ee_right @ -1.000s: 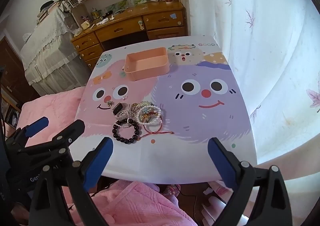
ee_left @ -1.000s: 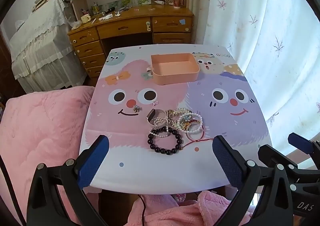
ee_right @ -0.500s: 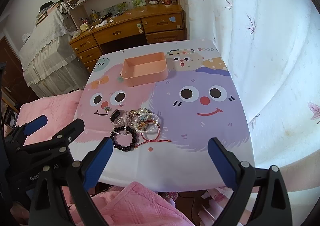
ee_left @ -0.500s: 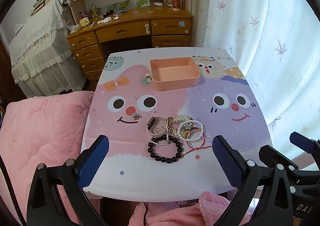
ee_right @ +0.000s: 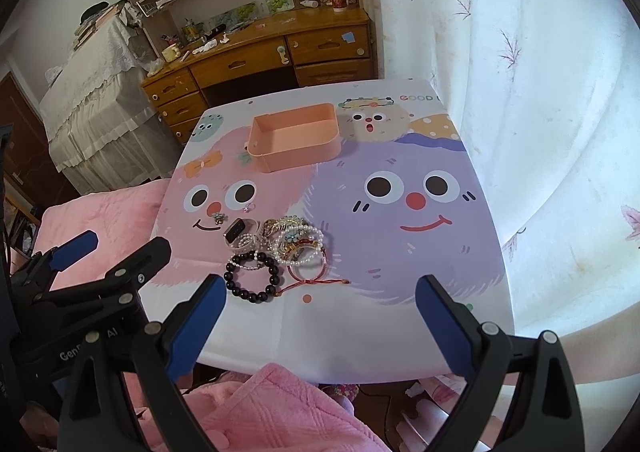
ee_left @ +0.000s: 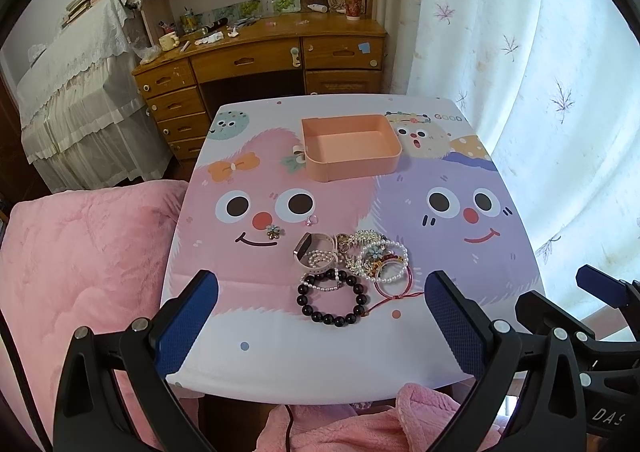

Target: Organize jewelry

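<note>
A heap of jewelry [ee_left: 360,260] lies on the cartoon-print table [ee_left: 280,352]: a black bead bracelet [ee_left: 330,298], pearl bracelets, a red cord bracelet [ee_left: 394,284], a pink watch band [ee_left: 314,250], a flower brooch [ee_left: 273,231] and a small ring [ee_left: 312,218]. An empty peach box [ee_left: 350,145] stands beyond it. My left gripper [ee_left: 320,316] is open and empty, above the table's near edge. My right gripper [ee_right: 320,312] is open and empty beside it. The heap [ee_right: 292,242] and the box [ee_right: 294,139] also show in the right wrist view.
A pink quilt [ee_left: 80,272] lies left of the table and pink cloth [ee_left: 360,424] below its near edge. A wooden desk [ee_left: 260,59] with shelves stands behind. A white curtain [ee_left: 540,91] hangs on the right. The left gripper shows in the right wrist view [ee_right: 80,284].
Both grippers have drawn back and up a little from the table, so the jewelry and box sit lower in view. Both stay open. Nothing on the table has moved.
</note>
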A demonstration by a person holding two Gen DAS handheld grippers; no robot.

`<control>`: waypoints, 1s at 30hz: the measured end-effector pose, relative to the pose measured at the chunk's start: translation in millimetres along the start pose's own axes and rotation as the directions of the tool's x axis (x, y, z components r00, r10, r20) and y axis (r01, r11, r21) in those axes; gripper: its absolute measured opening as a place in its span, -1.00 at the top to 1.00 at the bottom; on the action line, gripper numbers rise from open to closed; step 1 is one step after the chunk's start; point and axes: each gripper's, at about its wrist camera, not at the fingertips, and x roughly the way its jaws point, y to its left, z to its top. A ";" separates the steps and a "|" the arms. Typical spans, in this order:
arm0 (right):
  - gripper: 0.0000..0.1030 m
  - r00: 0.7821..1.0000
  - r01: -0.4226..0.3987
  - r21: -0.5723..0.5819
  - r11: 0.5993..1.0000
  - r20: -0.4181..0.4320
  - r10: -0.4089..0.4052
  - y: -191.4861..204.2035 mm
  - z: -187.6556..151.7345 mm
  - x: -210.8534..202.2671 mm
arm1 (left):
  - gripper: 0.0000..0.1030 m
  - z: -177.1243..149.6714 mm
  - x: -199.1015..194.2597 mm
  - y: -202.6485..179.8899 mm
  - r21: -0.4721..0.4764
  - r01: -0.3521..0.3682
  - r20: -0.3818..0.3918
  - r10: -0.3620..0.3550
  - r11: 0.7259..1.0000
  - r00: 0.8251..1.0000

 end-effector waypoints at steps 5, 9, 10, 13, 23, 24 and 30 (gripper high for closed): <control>-0.87 1.000 -0.008 -0.005 1.000 -0.001 0.008 4.3 -2.3 3.2 | -0.98 -2.1 0.2 2.1 -0.004 -0.001 0.001 0.001 1.000 1.000; -0.87 1.000 -0.016 -0.010 1.000 0.000 0.016 5.5 -3.7 4.5 | -0.98 -3.4 0.1 6.0 -0.011 -0.002 0.002 0.002 1.000 1.000; -0.87 1.000 -0.018 -0.012 1.000 0.001 0.018 6.3 -3.8 4.4 | -0.98 -3.4 0.4 6.7 -0.012 -0.003 0.003 0.003 1.000 1.000; -0.87 1.000 -0.021 -0.017 1.000 0.004 0.021 8.8 -3.5 4.6 | -0.98 -3.8 0.9 8.4 -0.014 -0.004 0.003 0.004 1.000 1.000; -0.87 1.000 -0.027 -0.019 0.999 0.002 0.027 11.4 -2.1 5.0 | -0.98 -4.3 0.7 12.0 -0.020 -0.006 0.001 0.006 1.000 1.000; -0.87 1.000 -0.029 -0.020 0.999 0.001 0.029 12.5 -2.4 4.6 | -0.98 -5.1 0.3 12.6 -0.022 -0.007 0.000 0.007 1.000 1.000; -0.87 0.999 -0.051 -0.027 0.998 0.004 0.051 16.4 -8.7 1.3 | -0.98 -11.7 -1.8 10.6 -0.023 -0.013 -0.009 0.013 1.000 1.000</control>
